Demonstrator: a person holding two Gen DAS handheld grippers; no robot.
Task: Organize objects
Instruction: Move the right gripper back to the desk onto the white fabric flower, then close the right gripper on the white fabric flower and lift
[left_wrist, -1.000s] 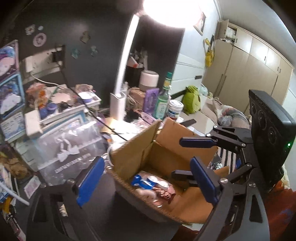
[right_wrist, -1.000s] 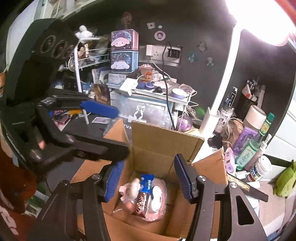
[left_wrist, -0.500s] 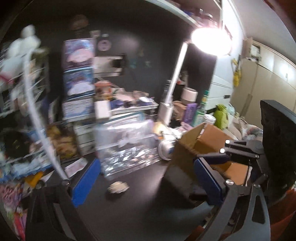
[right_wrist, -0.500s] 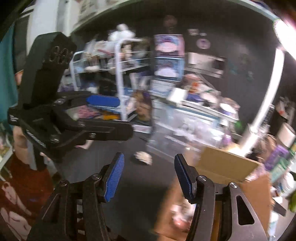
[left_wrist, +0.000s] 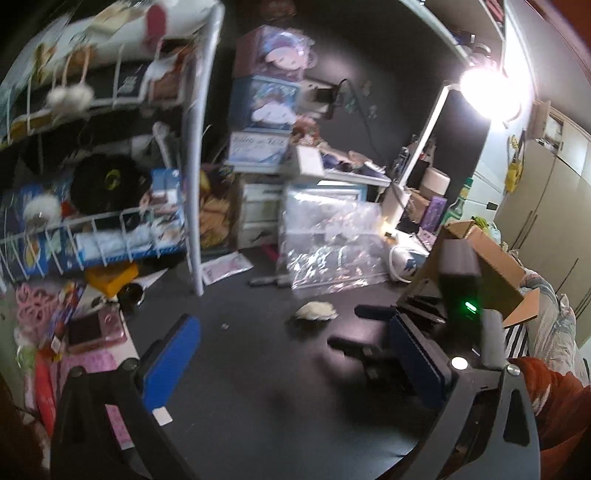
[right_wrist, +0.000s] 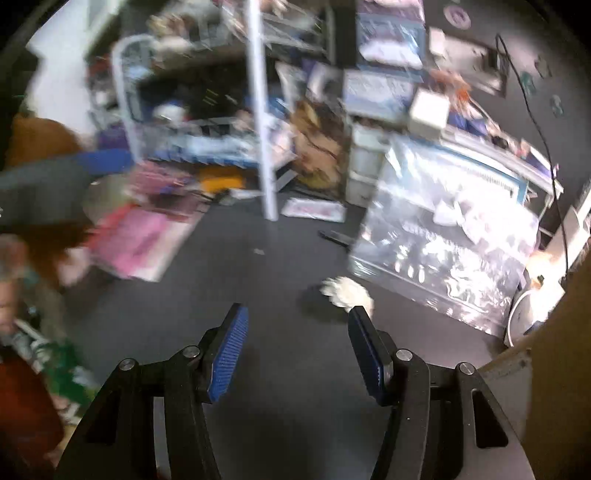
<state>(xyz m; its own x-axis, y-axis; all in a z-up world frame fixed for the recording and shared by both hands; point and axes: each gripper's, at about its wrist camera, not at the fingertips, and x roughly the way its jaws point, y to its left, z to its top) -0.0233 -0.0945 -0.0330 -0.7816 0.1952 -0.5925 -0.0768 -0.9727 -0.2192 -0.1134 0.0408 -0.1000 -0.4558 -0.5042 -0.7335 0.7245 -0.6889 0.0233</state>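
A small crumpled whitish object (left_wrist: 316, 311) lies on the dark desk top, also in the right wrist view (right_wrist: 345, 291). My left gripper (left_wrist: 291, 350) is open and empty above the desk, short of the object. My right gripper (right_wrist: 297, 332) is open and empty; its right fingertip (right_wrist: 360, 321) is just in front of the object. The right gripper also shows blurred at the right of the left wrist view (left_wrist: 373, 332). The open cardboard box (left_wrist: 480, 258) stands at the right, its side filling the right edge of the right wrist view (right_wrist: 557, 332).
A clear plastic bag (left_wrist: 328, 240) leans behind the object. A white wire rack (left_wrist: 110, 221) with toys stands at the left on a white post (left_wrist: 194, 184). Pink items (left_wrist: 92, 332) clutter the left desk edge. A lit desk lamp (left_wrist: 484, 88) stands at the right.
Both grippers have swung left, away from the cardboard box with the wrapped items, toward the desk and the small whitish object. Both stay open.
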